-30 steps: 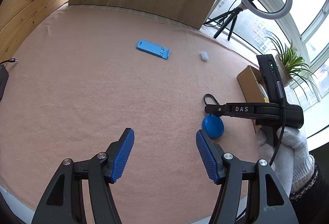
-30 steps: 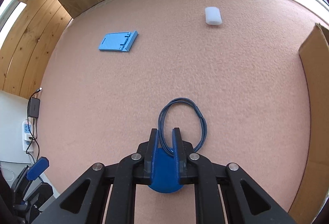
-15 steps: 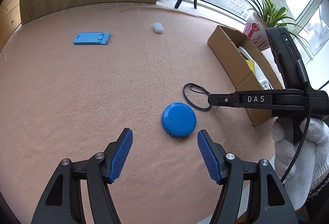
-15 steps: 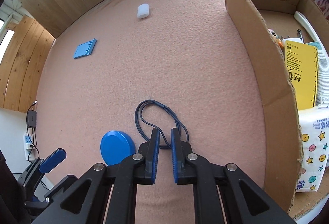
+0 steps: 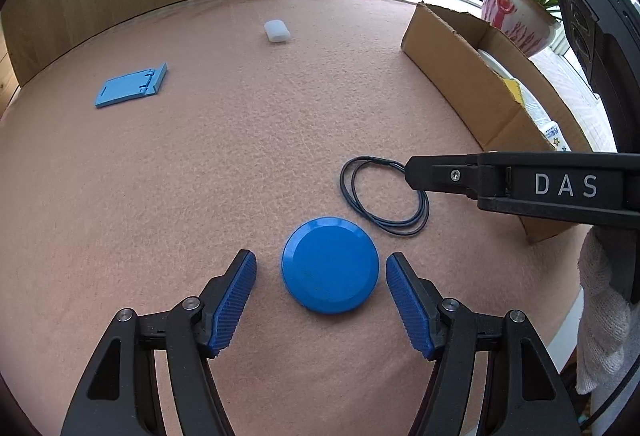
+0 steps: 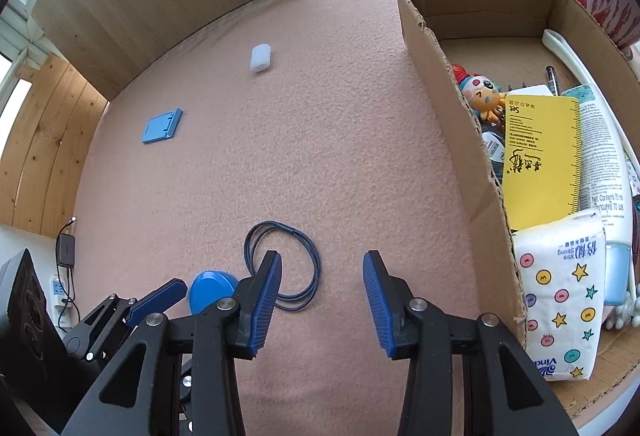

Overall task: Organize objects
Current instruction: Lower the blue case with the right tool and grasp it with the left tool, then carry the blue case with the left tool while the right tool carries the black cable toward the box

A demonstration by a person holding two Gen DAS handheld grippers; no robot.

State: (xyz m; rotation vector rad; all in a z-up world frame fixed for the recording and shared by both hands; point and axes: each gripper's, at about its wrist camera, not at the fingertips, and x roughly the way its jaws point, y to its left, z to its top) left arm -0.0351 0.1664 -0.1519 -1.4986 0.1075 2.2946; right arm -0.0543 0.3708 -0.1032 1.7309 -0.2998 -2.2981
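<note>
blue disc: the round blue disc (image 5: 330, 264) lies flat on the pink felt worktop (image 5: 200, 176), right between my left pads, not touched by either.
left claw: my left claw (image 5: 321, 296) stands wide with a gap on each side of the disc, nothing held.
how I'd grab it: I reckon the trick is to sink until the pads straddle the rim at its widest, then close evenly. It's low and slick-looking, so a high pinch could squirt it out.
cable loop: the thin dark cable loop (image 5: 382, 196) lies just beside the disc, towards the box. I'd keep my pad off it so it doesn't drag along.
right claw: my right claw (image 6: 322, 300) is opening and has nothing in it. The loop lies on the felt under its left pad, mostly outside the gap.
box: the cardboard box (image 6: 452, 108) sits on the right with a tissue pack, a yellow card and tubes inside. My guess is the disc goes there.
leftovers: a blue flat stand (image 5: 130, 86) and a small white case (image 5: 276, 31) are well apart, further back.
</note>
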